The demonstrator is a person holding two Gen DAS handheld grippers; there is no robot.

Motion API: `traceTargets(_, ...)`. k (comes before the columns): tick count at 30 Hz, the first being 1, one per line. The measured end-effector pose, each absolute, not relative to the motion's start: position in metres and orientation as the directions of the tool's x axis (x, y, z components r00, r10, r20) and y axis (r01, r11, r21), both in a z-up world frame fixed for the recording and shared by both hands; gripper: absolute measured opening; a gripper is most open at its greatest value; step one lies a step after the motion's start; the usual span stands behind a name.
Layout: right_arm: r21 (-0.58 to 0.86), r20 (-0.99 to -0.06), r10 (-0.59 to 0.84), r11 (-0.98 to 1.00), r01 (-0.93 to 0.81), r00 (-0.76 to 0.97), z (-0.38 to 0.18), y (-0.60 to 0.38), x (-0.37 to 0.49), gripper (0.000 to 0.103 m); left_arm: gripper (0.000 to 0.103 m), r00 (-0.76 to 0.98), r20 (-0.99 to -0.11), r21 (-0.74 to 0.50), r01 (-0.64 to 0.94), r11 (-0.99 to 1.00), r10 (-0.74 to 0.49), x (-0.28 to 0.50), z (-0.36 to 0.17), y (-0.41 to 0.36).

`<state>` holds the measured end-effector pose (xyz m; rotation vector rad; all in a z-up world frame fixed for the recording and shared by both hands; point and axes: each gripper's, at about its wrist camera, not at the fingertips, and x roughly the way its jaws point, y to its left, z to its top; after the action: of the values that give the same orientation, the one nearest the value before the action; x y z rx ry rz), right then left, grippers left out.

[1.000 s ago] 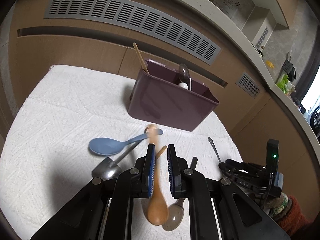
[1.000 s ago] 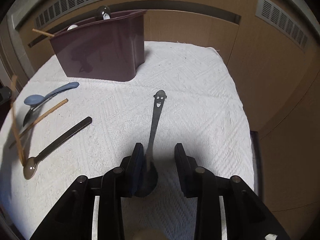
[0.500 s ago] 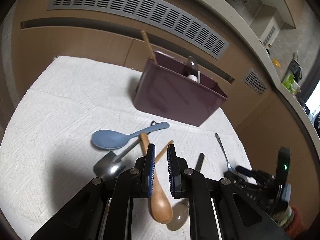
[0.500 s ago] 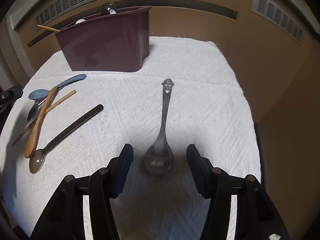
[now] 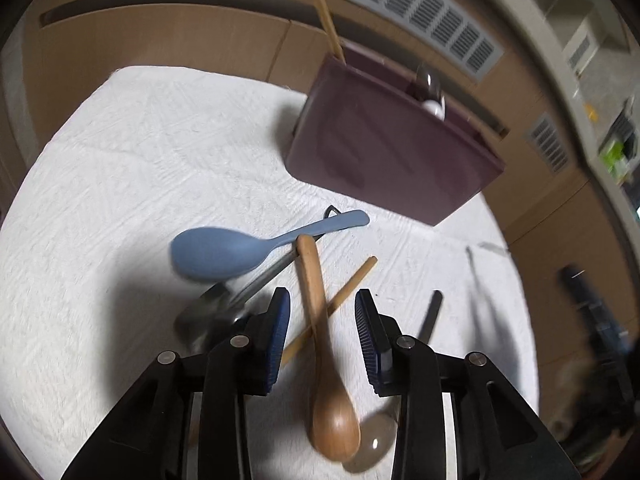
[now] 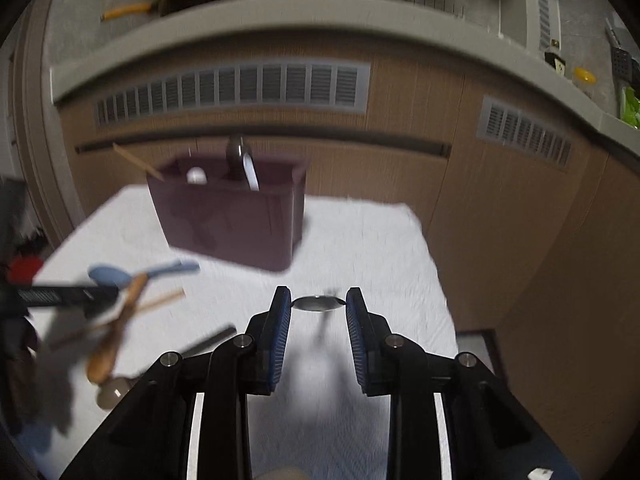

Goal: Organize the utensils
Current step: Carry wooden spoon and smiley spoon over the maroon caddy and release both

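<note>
one purple utensil bin (image 5: 384, 160) on the white cloth (image 5: 120, 184), at 1 o'clock in the left view and 11 o'clock in the right view. in the bin: one wooden stick (image 5: 328, 24) and about two or three spoon ends, blurred, count unsure.

loose on the cloth in the left view: one blue spoon (image 5: 224, 250), one wooden spoon (image 5: 320, 344), one wooden chopstick (image 5: 340, 300) crossing under it, one metal spoon (image 5: 208, 316) partly under the blue one, one translucent spoon with a dark handle (image 5: 430, 314) whose bowl is half hidden behind the wooden spoon at 5 o'clock. that makes five here.

hard to make out: a blurred thin streak at 3 o'clock in the left view, and the right tongs seen from the left camera are only a dark smear at the right edge. right view is motion blurred throughout. a dark sleeve and red patch at 9 o'clock there are cut off.

left tongs (image 5: 322, 300): jaws apart, just been opening. the wooden spoon lies between them on the cloth, pads not touching it.

right tongs (image 6: 318, 304): jaws just been closing. one more metal spoon (image 6: 318, 303) sits edge-on across the tips, both pads on its bowl, clamped. it looks clear of the cloth, its handle a dark blur below.
</note>
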<state>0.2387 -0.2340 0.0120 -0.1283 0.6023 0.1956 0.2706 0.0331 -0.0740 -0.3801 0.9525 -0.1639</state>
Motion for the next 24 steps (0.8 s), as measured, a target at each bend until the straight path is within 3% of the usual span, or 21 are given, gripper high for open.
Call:
traceTargets(7, -0.001, -0.508, 0.214, 0.968, -0.249, 0.834, 0.033, -0.231, 0.241, 0.025, 0.033, 0.528, -0.830, -0.238, -0.039, 0.971, -0.182, 0.299, -0.083, 0.007)
traceTargets(9, 0.011, -0.499, 0.230, 0.966, -0.259, 0.836, 0.034, -0.233, 0.240, 0.025, 0.029, 0.534, -0.830, -0.212, -0.038, 0.977, -0.159, 0.299, -0.083, 0.003)
traceTargets(12, 0.031, -0.498, 0.251, 0.962, -0.272, 0.830, 0.032, -0.236, 0.238, 0.025, 0.014, 0.538, -0.823, -0.234, -0.028, 0.972, -0.183, 0.300, -0.085, 0.006)
traceTargets(14, 0.038, -0.503, 0.264, 0.958, -0.284, 0.823, 0.031, -0.236, 0.235, 0.025, 0.013, 0.542, -0.817, -0.247, -0.021, 0.969, -0.196, 0.299, -0.084, 0.008)
traceTargets(24, 0.118, -0.556, 0.380, 0.916, -0.382, 0.739, 0.041, -0.240, 0.216, 0.025, 0.012, 0.718, -0.608, -0.359, 0.132, 0.924, -0.339, 0.230, -0.031, 0.019)
